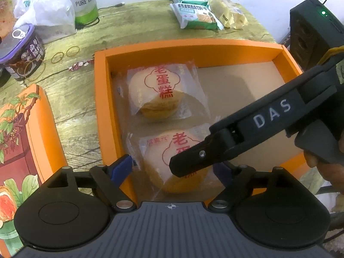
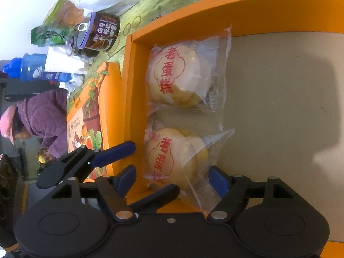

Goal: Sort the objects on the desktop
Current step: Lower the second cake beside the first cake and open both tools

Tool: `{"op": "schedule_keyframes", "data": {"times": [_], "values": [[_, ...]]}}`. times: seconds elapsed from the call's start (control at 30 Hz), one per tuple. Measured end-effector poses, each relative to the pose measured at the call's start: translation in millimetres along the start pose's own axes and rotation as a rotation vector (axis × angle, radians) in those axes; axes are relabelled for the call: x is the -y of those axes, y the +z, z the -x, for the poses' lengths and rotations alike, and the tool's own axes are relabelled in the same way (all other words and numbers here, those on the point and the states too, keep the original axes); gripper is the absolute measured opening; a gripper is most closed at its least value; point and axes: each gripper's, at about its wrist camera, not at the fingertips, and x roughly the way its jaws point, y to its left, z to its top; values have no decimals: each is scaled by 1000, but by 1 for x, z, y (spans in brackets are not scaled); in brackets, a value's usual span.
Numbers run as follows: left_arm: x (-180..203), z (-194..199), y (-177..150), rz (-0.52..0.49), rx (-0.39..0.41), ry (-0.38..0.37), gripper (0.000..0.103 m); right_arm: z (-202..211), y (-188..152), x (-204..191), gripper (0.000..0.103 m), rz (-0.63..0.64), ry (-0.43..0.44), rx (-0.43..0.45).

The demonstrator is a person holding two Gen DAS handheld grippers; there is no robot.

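Observation:
An open orange box (image 1: 101,99) holds two clear-wrapped round cakes with red print. The far cake (image 1: 159,90) lies at the box's back left, and the near cake (image 1: 172,159) lies at its front left. My left gripper (image 1: 173,167) is open, with a blue pad on each side of the near cake and not pressing it. A black finger (image 1: 189,161) of the right gripper reaches in over that cake. In the right wrist view my right gripper (image 2: 172,180) also stands open around the near cake (image 2: 172,161), beside the far cake (image 2: 178,73).
The box's printed lid (image 1: 25,139) lies to the left. Behind stand a beer can (image 1: 85,2), a purple-lidded tub (image 1: 23,49), biscuit packs (image 1: 197,15), rubber bands (image 1: 64,53) and a black device (image 1: 311,32). A person in a purple jacket (image 2: 47,118) stands beyond the table.

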Motion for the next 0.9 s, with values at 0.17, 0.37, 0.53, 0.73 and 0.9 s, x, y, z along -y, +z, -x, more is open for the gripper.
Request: {"op": "schedule_keyframes", "data": {"times": [0.17, 0.37, 0.53, 0.73, 0.9], "values": [[-1, 3, -1, -9, -9, -7, 85, 6, 2, 4, 79, -9, 0, 11], [-5, 17, -5, -23, -3, -14, 87, 27, 1, 14, 79, -34, 8, 52], [-8, 21, -9, -27, 7, -26, 83, 43, -3, 26, 77, -49, 13, 83], [-5, 7, -8, -11, -10, -51, 75, 31, 0, 26, 64, -49, 30, 72], [3, -1, -11, -30, -43, -53, 72, 17, 4, 19, 52, -22, 27, 47]]}}
